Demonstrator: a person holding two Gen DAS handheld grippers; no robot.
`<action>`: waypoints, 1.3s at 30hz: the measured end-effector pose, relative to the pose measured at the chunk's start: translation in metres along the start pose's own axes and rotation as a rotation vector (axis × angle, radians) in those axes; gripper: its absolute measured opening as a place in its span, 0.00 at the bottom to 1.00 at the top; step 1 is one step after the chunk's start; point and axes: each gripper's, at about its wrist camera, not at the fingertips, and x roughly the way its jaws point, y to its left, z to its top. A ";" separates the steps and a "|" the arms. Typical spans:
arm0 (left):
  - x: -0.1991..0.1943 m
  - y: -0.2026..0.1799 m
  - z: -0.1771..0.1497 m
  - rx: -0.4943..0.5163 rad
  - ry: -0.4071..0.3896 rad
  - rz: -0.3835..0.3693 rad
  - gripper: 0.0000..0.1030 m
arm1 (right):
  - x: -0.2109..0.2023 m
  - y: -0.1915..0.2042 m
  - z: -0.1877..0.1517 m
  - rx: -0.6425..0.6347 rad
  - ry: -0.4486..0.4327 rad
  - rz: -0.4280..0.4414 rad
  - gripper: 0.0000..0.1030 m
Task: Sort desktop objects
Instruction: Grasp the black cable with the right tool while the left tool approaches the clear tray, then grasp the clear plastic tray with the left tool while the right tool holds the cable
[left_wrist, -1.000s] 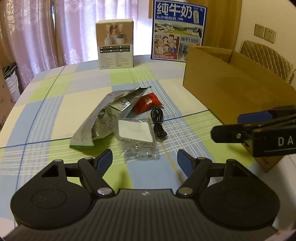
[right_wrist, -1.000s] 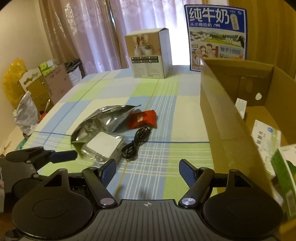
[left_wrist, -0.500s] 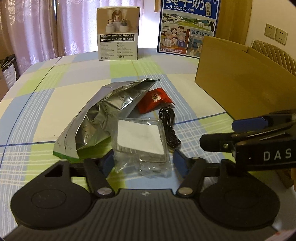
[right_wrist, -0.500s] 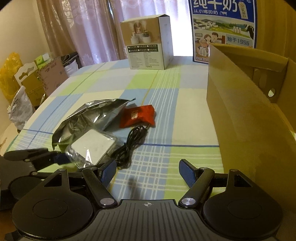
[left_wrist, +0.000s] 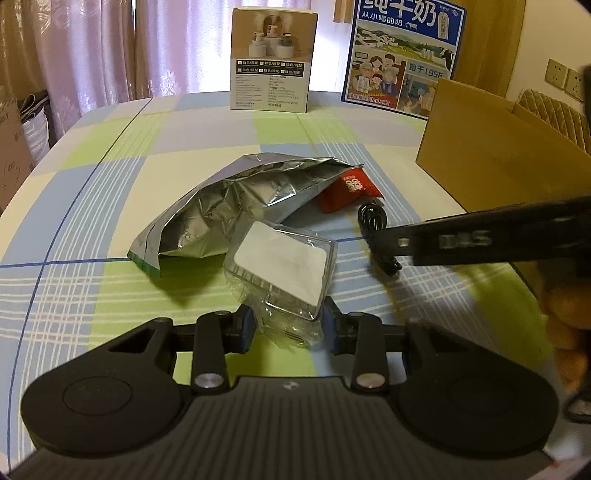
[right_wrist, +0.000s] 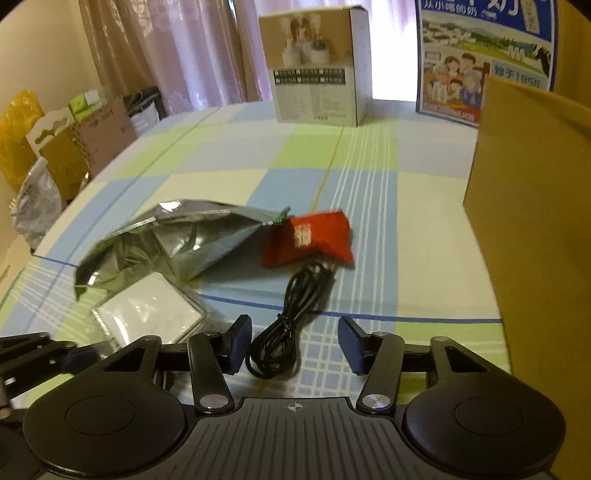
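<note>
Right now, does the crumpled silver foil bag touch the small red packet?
Touching. In the left wrist view the crumpled silver foil bag lies over the edge of the small red packet, no tablecloth showing between them.

A desk (left_wrist: 92, 206) in a blue, green and cream checked cloth carries a silver foil bag (left_wrist: 236, 206), clear-wrapped white packet (left_wrist: 284, 262), red pouch (left_wrist: 349, 188), coiled black cable (right_wrist: 288, 325), cardboard box (left_wrist: 491, 155), two upright printed boxes
</note>
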 end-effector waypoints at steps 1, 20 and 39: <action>0.000 -0.001 0.000 0.002 -0.003 0.000 0.30 | 0.001 0.001 0.000 -0.014 -0.010 -0.010 0.45; 0.005 -0.021 -0.002 0.131 -0.039 0.031 0.30 | -0.082 -0.015 -0.062 0.011 0.053 -0.065 0.10; -0.015 -0.041 -0.015 0.110 0.008 -0.026 0.28 | -0.070 -0.004 -0.073 -0.096 -0.015 -0.118 0.16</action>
